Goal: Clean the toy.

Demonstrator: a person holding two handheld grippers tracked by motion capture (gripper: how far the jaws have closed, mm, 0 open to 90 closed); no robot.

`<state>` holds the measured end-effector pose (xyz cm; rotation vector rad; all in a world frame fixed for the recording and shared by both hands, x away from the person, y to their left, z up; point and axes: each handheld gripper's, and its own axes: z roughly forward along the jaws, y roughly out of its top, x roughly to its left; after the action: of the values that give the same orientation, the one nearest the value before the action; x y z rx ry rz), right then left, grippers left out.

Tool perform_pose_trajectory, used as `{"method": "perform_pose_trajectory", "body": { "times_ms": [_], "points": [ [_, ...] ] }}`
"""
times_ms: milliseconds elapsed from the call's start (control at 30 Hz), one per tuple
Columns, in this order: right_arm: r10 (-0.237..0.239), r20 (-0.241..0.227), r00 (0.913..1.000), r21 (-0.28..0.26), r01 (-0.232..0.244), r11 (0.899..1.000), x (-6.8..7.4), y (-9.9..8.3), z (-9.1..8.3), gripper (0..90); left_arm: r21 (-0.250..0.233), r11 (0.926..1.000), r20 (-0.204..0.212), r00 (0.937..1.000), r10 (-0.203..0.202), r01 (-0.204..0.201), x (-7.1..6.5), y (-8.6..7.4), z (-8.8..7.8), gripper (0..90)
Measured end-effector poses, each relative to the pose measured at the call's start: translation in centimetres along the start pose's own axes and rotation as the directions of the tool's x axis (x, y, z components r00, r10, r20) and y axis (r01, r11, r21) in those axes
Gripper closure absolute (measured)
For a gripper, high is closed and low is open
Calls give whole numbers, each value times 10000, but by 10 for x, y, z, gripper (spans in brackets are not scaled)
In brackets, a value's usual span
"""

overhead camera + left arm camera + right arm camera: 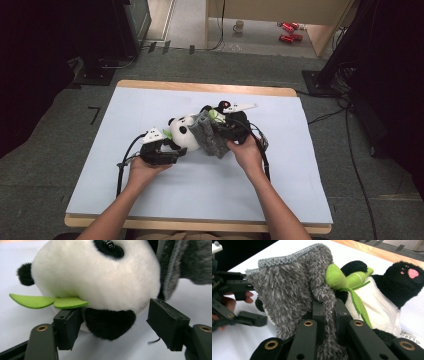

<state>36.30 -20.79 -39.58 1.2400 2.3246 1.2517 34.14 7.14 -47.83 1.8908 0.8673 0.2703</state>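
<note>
A plush panda (182, 131) lies on its side at the middle of the table, with green felt leaves (47, 301) by its head. In the high view my left gripper (161, 151) is at the panda's head from the left. Its jaws stand open on either side of a black ear (110, 323), and the pads do not press on it. A grey fuzzy cloth (212, 140) is draped over the panda's body (382, 307). My right gripper (327, 313) is shut on that cloth (287, 290) and holds a fold of it up beside the panda's green bamboo piece (344, 277).
A pale sheet (150, 200) covers the table, and a wooden edge (200, 87) shows at the far side. Cables trail from both grippers. On the floor beyond the table are a mug (239, 26) and red cans (289, 31). Dark stands flank the table.
</note>
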Motion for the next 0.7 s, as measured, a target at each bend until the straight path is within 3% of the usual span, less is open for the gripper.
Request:
{"method": "perform_pose_trajectory", "body": {
  "times_ms": [133, 267, 367, 467, 633, 700],
  "points": [
    [147, -8, 9999, -159, -147, 9998, 0, 0, 3, 819, -172, 9998, -489, 9988, 83, -91, 3, -1, 7, 352],
    [29, -69, 10000, -232, -30, 9997, 2, 0, 3, 821, -62, 9999, -726, 9973, 135, -139, 4, 2, 6, 537],
    [-8, -309, 9995, -199, 2, 9998, 9, 2, -3, 834, 83, 9998, -436, 9989, -177, 181, 6, 6, 4, 651],
    [-60, -634, 9980, -258, 43, 9997, 17, 7, -10, 840, 232, 9968, -12, 9971, -767, 767, 7, 10, -1, 691],
    [-401, -1229, 9916, -670, 321, 9972, 39, 19, -27, 842, 526, 9859, 645, 9847, -1618, 1586, -2, 15, -10, 707],
    [-598, -1478, 9872, -837, 478, 9953, 51, 24, -32, 841, 624, 9780, 933, 9744, -2045, 1992, -6, 17, -15, 707]
  ]
}}
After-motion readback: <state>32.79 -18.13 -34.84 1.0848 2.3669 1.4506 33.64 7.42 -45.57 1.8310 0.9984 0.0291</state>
